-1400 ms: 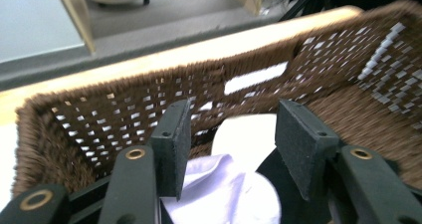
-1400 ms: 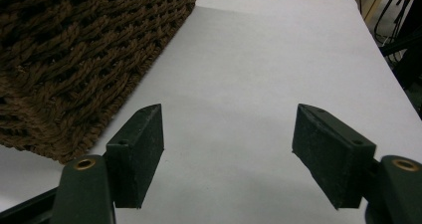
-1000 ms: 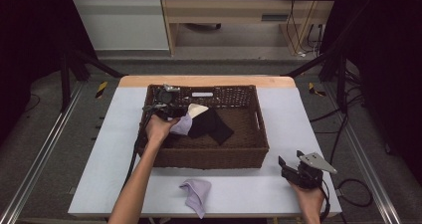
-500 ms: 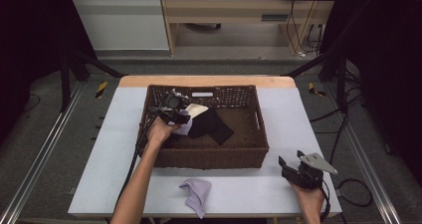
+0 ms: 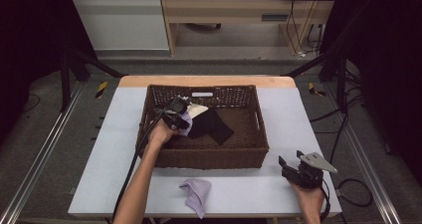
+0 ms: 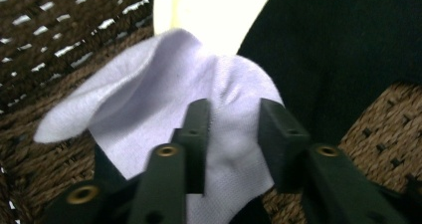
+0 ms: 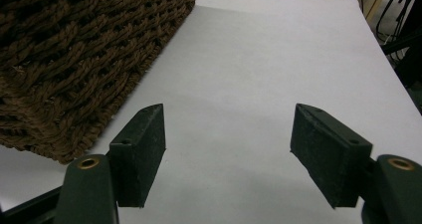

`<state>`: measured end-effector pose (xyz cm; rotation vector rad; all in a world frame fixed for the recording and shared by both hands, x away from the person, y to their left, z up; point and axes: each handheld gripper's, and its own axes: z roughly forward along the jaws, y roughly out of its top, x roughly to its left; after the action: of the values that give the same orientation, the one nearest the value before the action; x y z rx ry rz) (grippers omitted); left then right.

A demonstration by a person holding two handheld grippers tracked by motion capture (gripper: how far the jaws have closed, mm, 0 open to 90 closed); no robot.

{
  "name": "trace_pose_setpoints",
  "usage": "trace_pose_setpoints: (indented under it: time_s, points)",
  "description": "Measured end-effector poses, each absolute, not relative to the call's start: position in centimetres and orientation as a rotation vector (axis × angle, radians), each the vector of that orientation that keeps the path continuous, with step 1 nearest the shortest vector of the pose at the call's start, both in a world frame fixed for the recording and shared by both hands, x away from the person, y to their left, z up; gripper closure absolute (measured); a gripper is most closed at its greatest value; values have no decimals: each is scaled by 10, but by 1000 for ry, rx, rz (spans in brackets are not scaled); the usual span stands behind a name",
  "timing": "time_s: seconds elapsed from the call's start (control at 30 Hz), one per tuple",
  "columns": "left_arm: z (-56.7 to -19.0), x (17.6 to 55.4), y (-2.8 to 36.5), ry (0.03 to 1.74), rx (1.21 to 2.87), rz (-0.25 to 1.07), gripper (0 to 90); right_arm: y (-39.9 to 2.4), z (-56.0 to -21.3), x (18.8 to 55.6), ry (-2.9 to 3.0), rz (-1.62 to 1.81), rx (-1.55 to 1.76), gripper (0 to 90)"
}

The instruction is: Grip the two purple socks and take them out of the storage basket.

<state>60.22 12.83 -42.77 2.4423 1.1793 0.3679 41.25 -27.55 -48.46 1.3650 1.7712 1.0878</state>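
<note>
A brown wicker basket point(image 5: 149, 109) stands mid-table. Inside it, at its left, my left gripper point(image 5: 178, 117) is shut on a fold of a lavender cloth point(image 5: 186, 123). In the left gripper view the jaws point(image 6: 234, 119) pinch that lavender cloth point(image 6: 149, 94) just above the woven bottom. A black cloth point(image 5: 211, 125) and a cream cloth point(image 5: 199, 109) lie beside it, the black cloth point(image 6: 338, 45) at the right of the left gripper view. My right gripper point(image 5: 291, 164) hovers open over the table's front right corner, with only bare tabletop between its jaws point(image 7: 226, 129).
A second lavender cloth point(image 5: 196, 194) lies crumpled on the white table point(image 5: 119, 134) in front of the basket. The basket's corner point(image 7: 74, 59) is just left of my right gripper. A wooden strip point(image 5: 209, 80) runs along the table's far edge.
My left gripper has shifted a little right and toward me inside the basket, onto the lavender cloth. The right gripper has stayed put.
</note>
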Motion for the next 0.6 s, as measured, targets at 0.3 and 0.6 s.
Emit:
trace_pose_setpoints:
  time_s: [0.3,0.6]
  points:
    - [-423,600,131,1202,2412,324,861,-277,-484,411,1759,1101,1358,299]
    - [-403,590,142,1154,2195,449,869,-279,-484,410,1736,1127,1364,300]
